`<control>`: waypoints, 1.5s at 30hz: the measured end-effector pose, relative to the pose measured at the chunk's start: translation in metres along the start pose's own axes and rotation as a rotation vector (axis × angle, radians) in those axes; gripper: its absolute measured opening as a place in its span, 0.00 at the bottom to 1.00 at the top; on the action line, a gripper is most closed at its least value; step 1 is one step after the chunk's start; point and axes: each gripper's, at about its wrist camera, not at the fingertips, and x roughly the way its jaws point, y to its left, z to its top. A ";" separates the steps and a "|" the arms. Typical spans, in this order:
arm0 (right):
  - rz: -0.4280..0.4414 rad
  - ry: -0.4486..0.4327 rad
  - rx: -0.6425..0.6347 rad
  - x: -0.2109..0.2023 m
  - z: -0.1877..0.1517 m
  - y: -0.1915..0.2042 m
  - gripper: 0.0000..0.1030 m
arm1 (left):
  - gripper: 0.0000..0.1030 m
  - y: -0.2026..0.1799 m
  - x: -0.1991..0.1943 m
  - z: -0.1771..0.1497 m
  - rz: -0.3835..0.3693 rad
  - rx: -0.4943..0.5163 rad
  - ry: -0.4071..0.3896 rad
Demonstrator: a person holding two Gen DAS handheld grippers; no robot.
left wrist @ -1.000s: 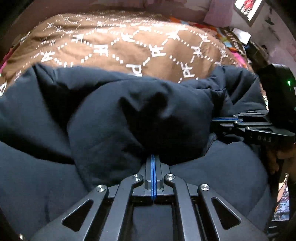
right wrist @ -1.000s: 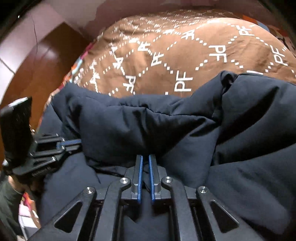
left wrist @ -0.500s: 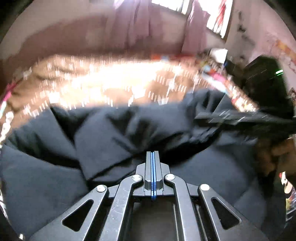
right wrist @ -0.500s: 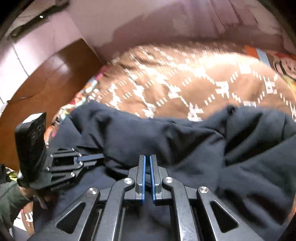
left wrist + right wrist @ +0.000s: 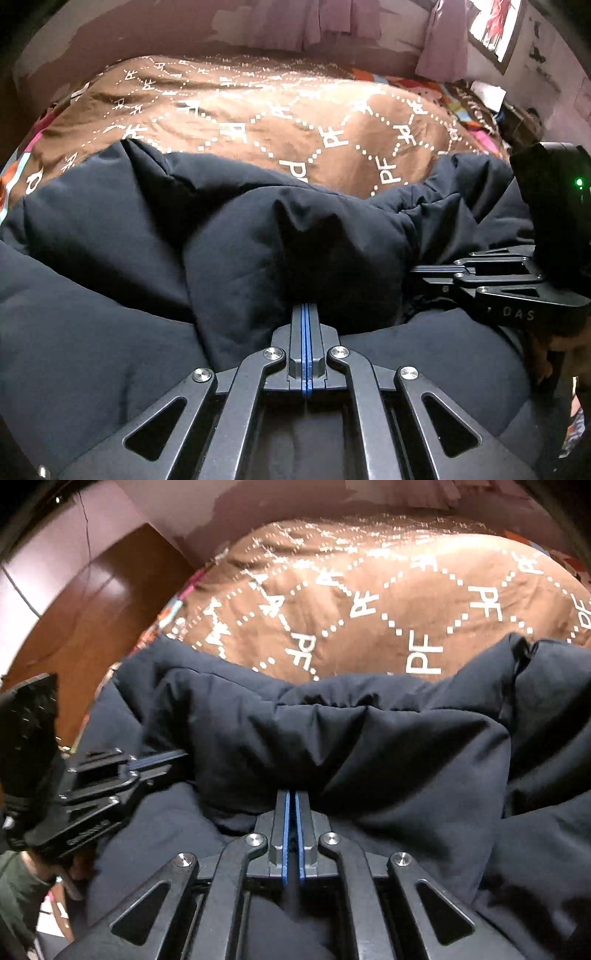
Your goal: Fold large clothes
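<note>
my left tool (image 5: 306, 314) is pinched fully closed on a fold of the dark padded jacket (image 5: 147, 288), and my right tool (image 5: 291, 801) grips the same folded-over edge with its pads nearly together. the jacket lies across the near side of the bed, against the brown blanket (image 5: 258, 122). to do this fold well i'd carry both tools level and together toward the bed's far side, so the puffy edge lands straight, and let go only once it rests flat.
</note>
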 end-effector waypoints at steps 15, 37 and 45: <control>0.004 -0.259 0.015 -0.067 -0.030 0.007 0.36 | 0.36 -0.007 -0.065 -0.025 0.027 -0.086 -0.249; -0.168 -0.558 -0.068 -0.248 -0.109 0.101 0.99 | 0.93 -0.090 -0.258 -0.087 0.069 -0.108 -0.474; -0.193 -0.599 -0.130 -0.306 -0.158 0.152 1.00 | 0.93 -0.137 -0.322 -0.125 0.044 -0.073 -0.514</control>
